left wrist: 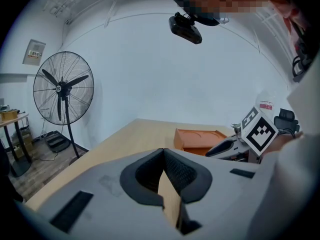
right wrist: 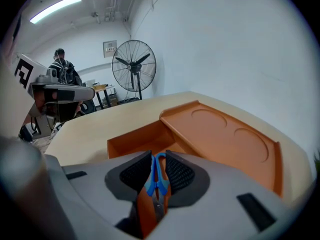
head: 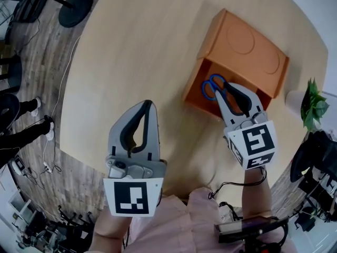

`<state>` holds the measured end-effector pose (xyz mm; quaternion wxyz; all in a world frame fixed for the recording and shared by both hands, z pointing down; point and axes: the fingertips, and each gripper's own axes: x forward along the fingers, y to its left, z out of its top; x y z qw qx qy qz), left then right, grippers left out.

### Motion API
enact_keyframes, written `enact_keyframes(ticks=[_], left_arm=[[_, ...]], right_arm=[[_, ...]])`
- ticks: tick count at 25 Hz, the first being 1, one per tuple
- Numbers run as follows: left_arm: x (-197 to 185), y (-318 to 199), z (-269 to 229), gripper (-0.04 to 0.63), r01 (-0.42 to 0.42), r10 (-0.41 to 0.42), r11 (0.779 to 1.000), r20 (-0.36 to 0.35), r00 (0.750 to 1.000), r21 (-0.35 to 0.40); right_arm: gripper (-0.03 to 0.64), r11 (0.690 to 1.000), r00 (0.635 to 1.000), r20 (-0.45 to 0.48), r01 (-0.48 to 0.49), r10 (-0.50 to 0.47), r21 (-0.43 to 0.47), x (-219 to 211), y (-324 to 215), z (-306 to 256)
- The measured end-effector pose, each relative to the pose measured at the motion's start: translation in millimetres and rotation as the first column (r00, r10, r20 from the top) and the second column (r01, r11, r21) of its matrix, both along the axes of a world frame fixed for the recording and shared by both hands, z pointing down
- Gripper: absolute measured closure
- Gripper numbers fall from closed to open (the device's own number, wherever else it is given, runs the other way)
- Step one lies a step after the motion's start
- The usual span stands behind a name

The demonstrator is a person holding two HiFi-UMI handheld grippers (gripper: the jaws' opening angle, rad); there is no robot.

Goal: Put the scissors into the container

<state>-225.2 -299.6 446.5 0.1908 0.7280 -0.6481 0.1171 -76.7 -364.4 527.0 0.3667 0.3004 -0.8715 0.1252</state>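
Scissors (head: 209, 86), blue-handled: clamped between the jaws of our right tongs (head: 230, 93), handles leading, over the open compartment of the orange container (head: 247, 46), which sits toward the far right edge of the bench (head: 142, 51). We judge they are held low so the drop is short. Left tongs (head: 147, 107): closed on nothing, hovering by the near edge, clear of the work.

In head view, scissors (head: 212, 85) blades hidden behind right hand-held gripper (head: 227, 87), container (head: 245, 49) near wall partly covered
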Motion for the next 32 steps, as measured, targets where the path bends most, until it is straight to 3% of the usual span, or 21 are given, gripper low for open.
enact_keyframes(ticks=[10, 18, 24, 32], left_arm=[[19, 29, -58, 0.591, -0.024, 0.021, 0.995, 0.031, 0.999, 0.099], [57, 69, -125, 0.591, -0.059, 0.048, 0.975, 0.055, 0.997, 0.214], [91, 87, -198, 0.591, -0.086, 0.042, 0.927, 0.125, 0.991, 0.366], [143, 129, -270, 0.591, -0.124, 0.046, 0.873, 0.174, 0.984, 0.471]], right_arm=[[0.535, 0.993, 0.994, 0.105, -0.054, 0.042, 0.106, 11, 31, -71], [0.594, 0.952, 0.969, 0.233, -0.148, 0.086, 0.266, 38, 72, -158], [0.615, 0.886, 0.941, 0.322, -0.237, 0.107, 0.399, 79, 105, -224], [0.615, 0.807, 0.923, 0.374, -0.284, 0.084, 0.518, 123, 156, -302]])
